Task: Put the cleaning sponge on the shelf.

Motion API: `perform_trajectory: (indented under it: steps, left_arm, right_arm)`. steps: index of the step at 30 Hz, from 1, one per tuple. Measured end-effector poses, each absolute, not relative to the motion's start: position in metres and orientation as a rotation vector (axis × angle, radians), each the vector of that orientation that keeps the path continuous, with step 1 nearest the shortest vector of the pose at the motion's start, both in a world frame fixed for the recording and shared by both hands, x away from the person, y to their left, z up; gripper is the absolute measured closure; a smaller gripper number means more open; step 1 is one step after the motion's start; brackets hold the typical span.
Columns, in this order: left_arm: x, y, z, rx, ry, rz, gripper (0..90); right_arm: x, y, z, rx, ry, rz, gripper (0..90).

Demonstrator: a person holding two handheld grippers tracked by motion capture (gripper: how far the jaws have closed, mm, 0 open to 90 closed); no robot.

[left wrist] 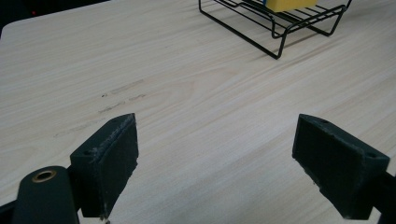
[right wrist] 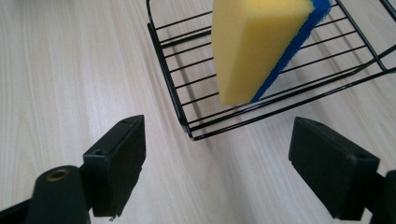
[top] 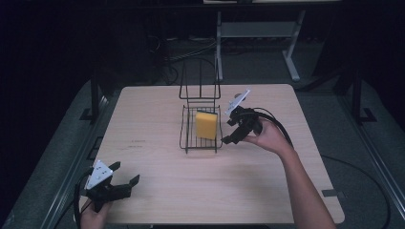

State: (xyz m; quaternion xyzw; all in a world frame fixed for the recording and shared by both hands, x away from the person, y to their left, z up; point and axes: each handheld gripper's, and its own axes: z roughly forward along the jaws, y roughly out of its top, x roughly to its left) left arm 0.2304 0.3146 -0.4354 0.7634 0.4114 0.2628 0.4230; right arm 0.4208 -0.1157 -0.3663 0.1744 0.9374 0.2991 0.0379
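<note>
Overhead cam looking forward and down over the whole table (top: pixel 157 200). Gripper cams riding low, close. All three catching the wire rack (top: pixel 200 138) (left wrist: pixel 275 28) (right wrist: pixel 187 93).

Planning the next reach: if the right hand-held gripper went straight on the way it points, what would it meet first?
Probably the wire rack: its near corner lies between the open jaws of the right hand-held gripper, with the sponge just behind. Depth is uncertain.

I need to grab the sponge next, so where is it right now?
The yellow sponge stands tilted inside the black wire rack at mid-table in the high view, just left of the open right gripper.
</note>
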Motion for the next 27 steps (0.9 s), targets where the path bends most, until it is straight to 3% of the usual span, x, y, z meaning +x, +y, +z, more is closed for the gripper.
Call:
perform_trajectory:
  steps: [27]
  left_arm:
    - [0.232,0.313,-0.436,1.917,1.029,0.655,13.8]
  right_arm:
    - [0.402,-0.154,-0.381,0.648,2.866,0.948,17.9]
